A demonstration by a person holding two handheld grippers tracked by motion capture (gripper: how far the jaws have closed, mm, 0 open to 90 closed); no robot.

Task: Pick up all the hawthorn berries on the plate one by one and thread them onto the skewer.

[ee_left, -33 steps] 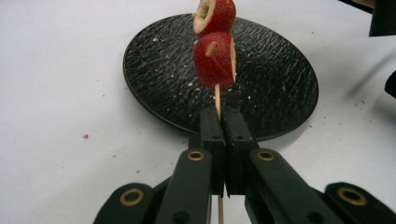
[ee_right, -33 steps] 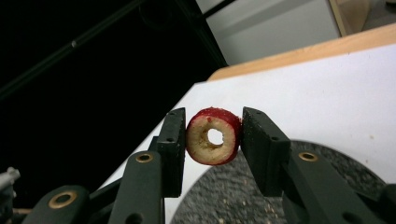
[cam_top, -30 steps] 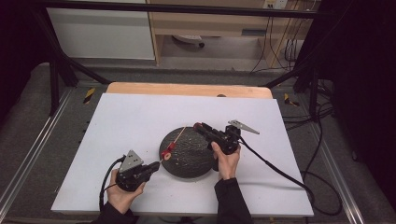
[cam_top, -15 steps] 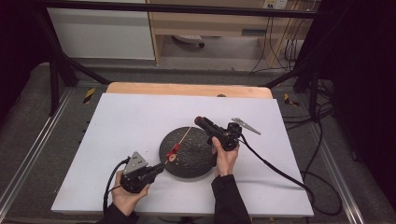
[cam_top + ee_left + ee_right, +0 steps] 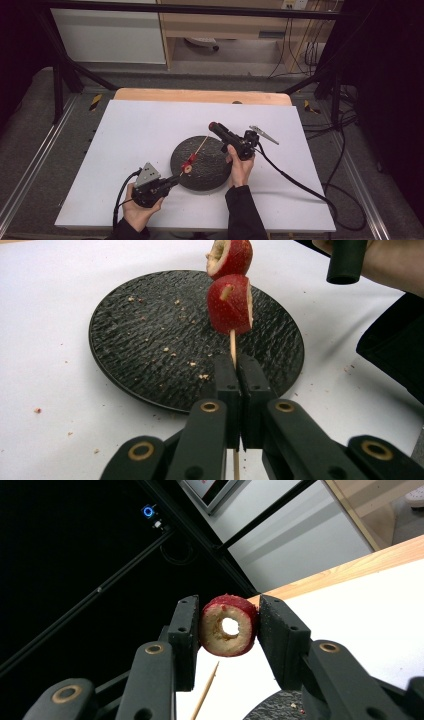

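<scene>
My left gripper is shut on a thin wooden skewer at the near rim of a round black plate. The skewer slants up over the plate with two red fruit pieces threaded on it, a lower one and an upper one. Above the plate's far side, my right gripper is shut on a cored red-skinned fruit ring whose hole faces the camera. The skewer's tip points up just below that ring.
A white mat covers the wooden table, with crumbs on it and on the plate. Cables trail from both grippers toward the front and right. A metal frame and shelving stand behind the table.
My left gripper has edged right toward the plate, and the skewer now slants up closer to the right gripper's ring. The right gripper has hardly moved.
</scene>
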